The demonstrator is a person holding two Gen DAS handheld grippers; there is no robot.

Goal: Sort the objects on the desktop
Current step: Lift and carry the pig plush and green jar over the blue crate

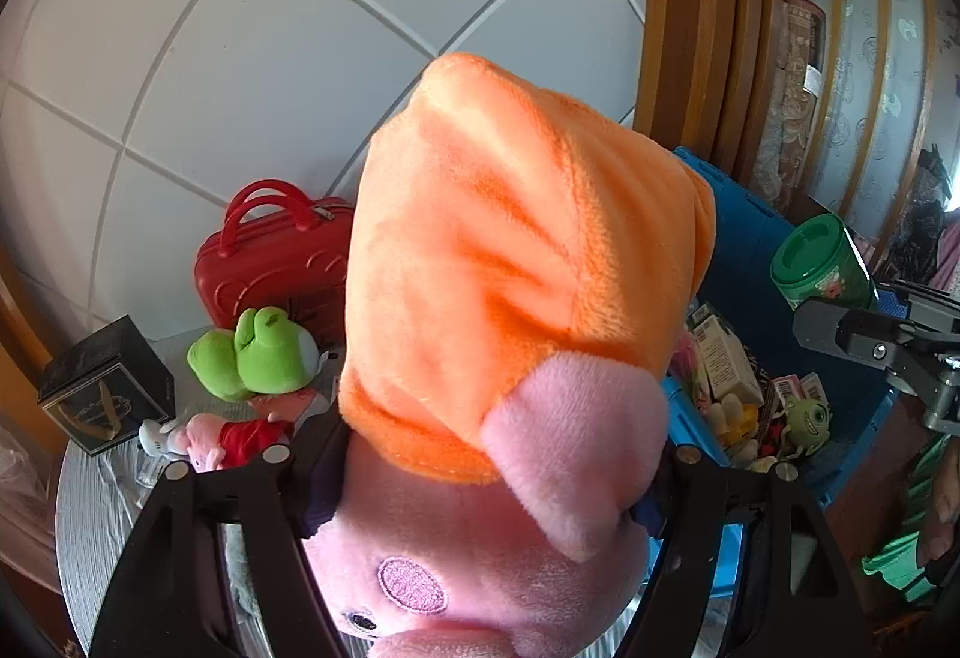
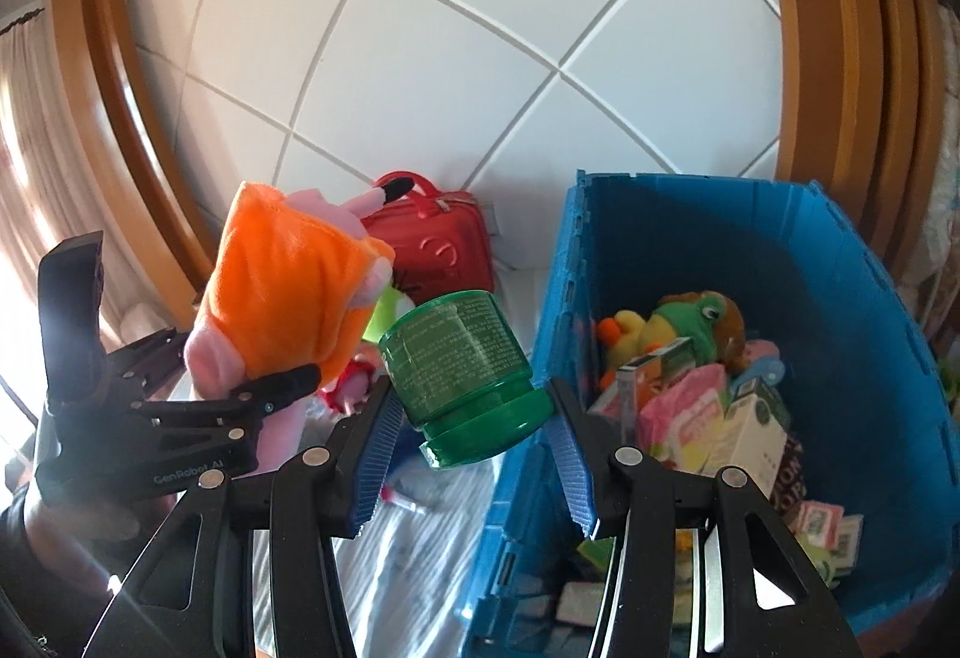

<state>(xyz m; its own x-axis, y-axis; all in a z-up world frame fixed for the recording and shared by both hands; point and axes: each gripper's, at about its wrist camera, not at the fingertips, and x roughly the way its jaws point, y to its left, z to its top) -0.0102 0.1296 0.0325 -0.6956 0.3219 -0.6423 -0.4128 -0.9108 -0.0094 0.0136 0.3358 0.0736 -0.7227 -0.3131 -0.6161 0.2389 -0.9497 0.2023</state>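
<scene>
- My left gripper (image 1: 480, 484) pinched the pig plush (image 1: 510, 310), raised above the table (image 1: 90, 508).
- My right gripper (image 2: 474, 436) clamped the green jar (image 2: 462, 370), tilted, just beside the blue crate (image 2: 840, 298).

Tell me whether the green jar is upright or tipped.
Tipped. The green jar leans in the right gripper, its lid end low toward the camera and its base angled up and away, beside the blue crate.

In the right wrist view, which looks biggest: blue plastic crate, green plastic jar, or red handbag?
1. Blue plastic crate, by far.
2. Green plastic jar and red handbag look alike; the jar sits nearer the camera, so ranking them is unsure.
</scene>
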